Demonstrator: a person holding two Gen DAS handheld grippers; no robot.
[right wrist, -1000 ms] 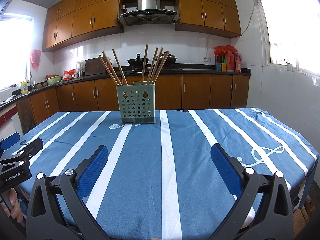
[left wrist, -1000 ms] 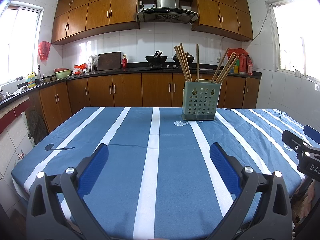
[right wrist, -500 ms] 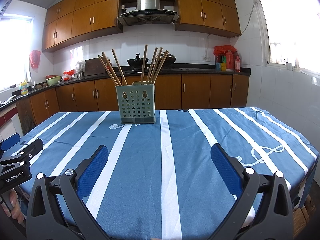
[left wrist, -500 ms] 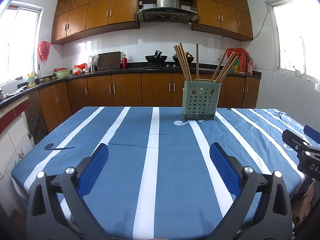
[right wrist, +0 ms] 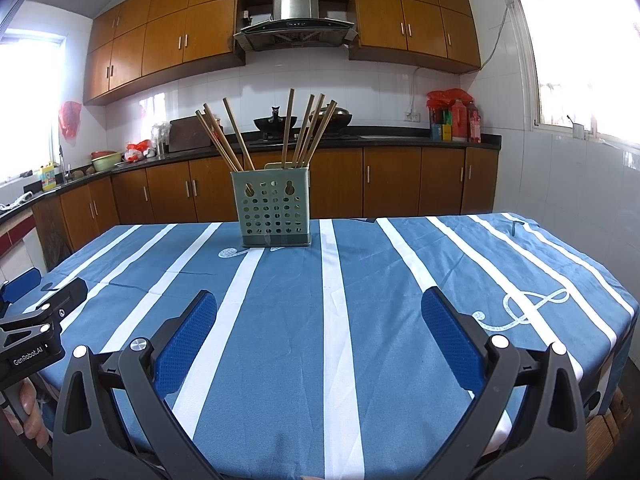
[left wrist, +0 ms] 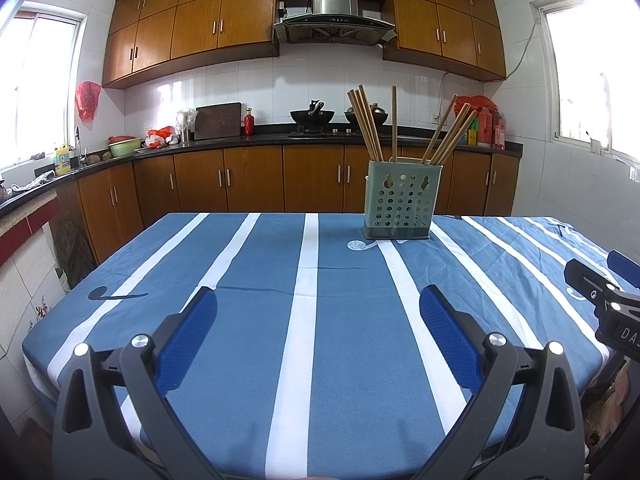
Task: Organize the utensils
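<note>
While both tools hung over the near edge of the striped tablecloth (left wrist: 312,320), the left gripper (left wrist: 318,312) stood spread wide with nothing between its blue pads, and the right gripper (right wrist: 320,312) was likewise wide apart and empty. Seen from the left wrist, the green perforated holder (left wrist: 401,210) sat upright toward the far edge, right of center, with wooden chopsticks (left wrist: 370,122) fanned out of its top; no loose utensil lay on the cloth. Judged from this, the chopsticks looked already gathered, and any further tidying would call for a slow, level approach and a pinch low on one stick so the light holder did not tip. Farther right, bottles (right wrist: 460,122) lined the counter (right wrist: 400,140), well apart; nothing blocked the way.
</note>
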